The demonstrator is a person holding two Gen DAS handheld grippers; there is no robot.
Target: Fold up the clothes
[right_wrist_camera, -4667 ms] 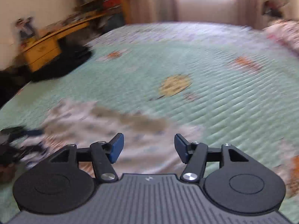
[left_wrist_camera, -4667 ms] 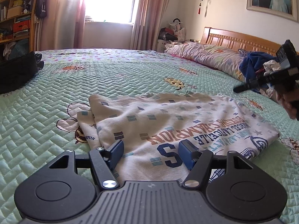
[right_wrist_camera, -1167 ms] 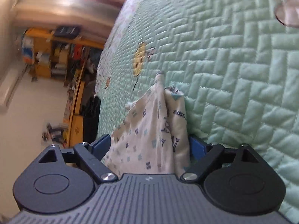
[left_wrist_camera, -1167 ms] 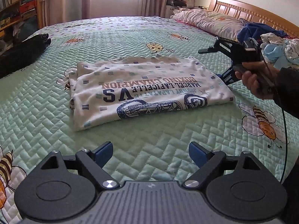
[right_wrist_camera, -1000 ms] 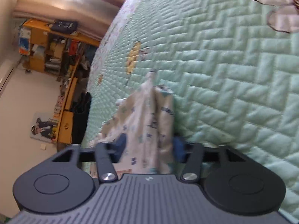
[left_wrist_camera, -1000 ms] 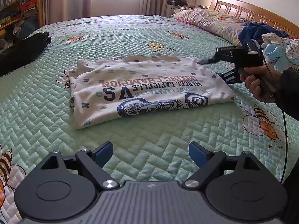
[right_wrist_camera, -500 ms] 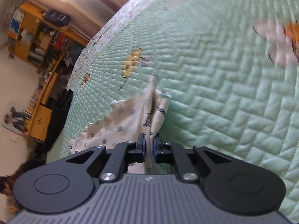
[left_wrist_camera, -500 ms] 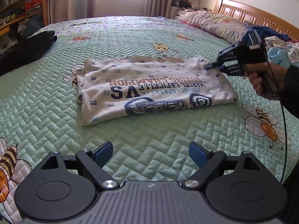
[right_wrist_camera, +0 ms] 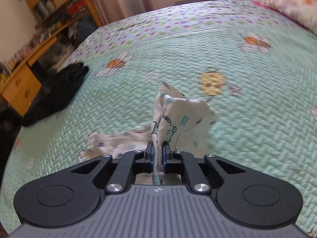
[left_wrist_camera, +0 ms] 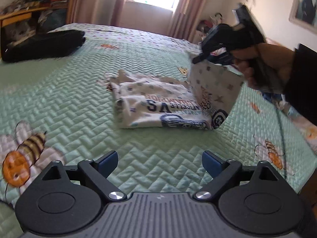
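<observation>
The left tongs (left_wrist_camera: 160, 162) hang spread wide and empty over the mint-green quilted bedspread with bee prints (left_wrist_camera: 65, 91). Just beyond lies the folded white printed T-shirt (left_wrist_camera: 158, 107); the right tongs (right_wrist_camera: 157, 155) pinch its right edge, lifted off the bed. Farther back, a black bundle (left_wrist_camera: 42, 44) rests near the wooden shelves (right_wrist_camera: 57, 2).

I see the shirt (left_wrist_camera: 158, 107), cream with small blue squares and printed lettering, lying folded on the green quilt (left_wrist_camera: 79, 99). Its right end is lifted off the bed and stands up as a flap, its edge pinched in the right gripper (right_wrist_camera: 157, 155).
</observation>
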